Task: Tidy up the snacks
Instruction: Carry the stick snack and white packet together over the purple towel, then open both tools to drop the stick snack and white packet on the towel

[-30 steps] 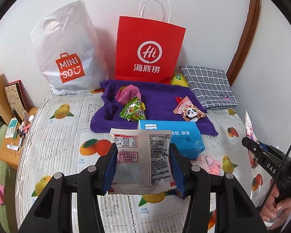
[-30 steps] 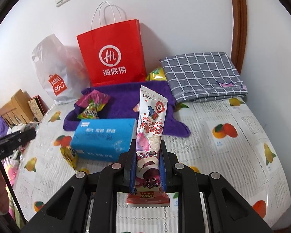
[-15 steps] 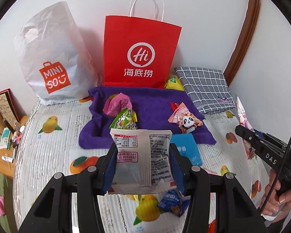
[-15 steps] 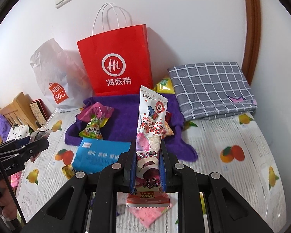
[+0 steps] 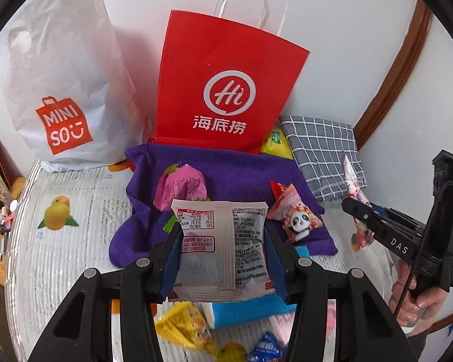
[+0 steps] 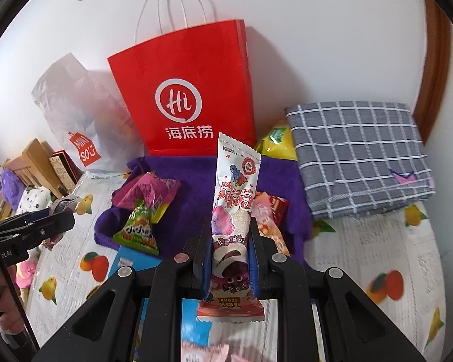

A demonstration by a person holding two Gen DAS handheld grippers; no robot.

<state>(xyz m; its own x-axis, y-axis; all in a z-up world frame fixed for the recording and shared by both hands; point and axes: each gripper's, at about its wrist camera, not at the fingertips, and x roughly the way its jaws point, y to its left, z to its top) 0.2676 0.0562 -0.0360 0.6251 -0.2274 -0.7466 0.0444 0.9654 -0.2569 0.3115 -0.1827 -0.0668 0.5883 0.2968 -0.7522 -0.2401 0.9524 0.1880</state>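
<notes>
My left gripper (image 5: 222, 241) is shut on a silver snack packet (image 5: 223, 241) with its printed back toward the camera. My right gripper (image 6: 231, 259) is shut on a long white-and-pink snack stick packet (image 6: 234, 199), held upright; it also shows at the right of the left wrist view as the right gripper (image 5: 359, 211). Both hang over the near edge of a purple cloth (image 5: 241, 169) where a pink packet (image 5: 181, 187), a green packet (image 6: 139, 229) and a panda packet (image 5: 296, 217) lie. A red paper bag (image 5: 226, 90) stands behind the cloth.
A white Miniso bag (image 5: 63, 96) stands left of the red bag. A folded grey checked cloth (image 6: 359, 157) lies at the right, a yellow packet (image 6: 276, 144) beside it. A blue box (image 5: 241, 307) and loose snacks lie under the grippers. A bedside shelf (image 6: 36, 163) is at the left.
Both grippers moved forward toward the purple cloth and red bag, still holding their packets. The blue box slid from ahead of the fingers to beneath them.
</notes>
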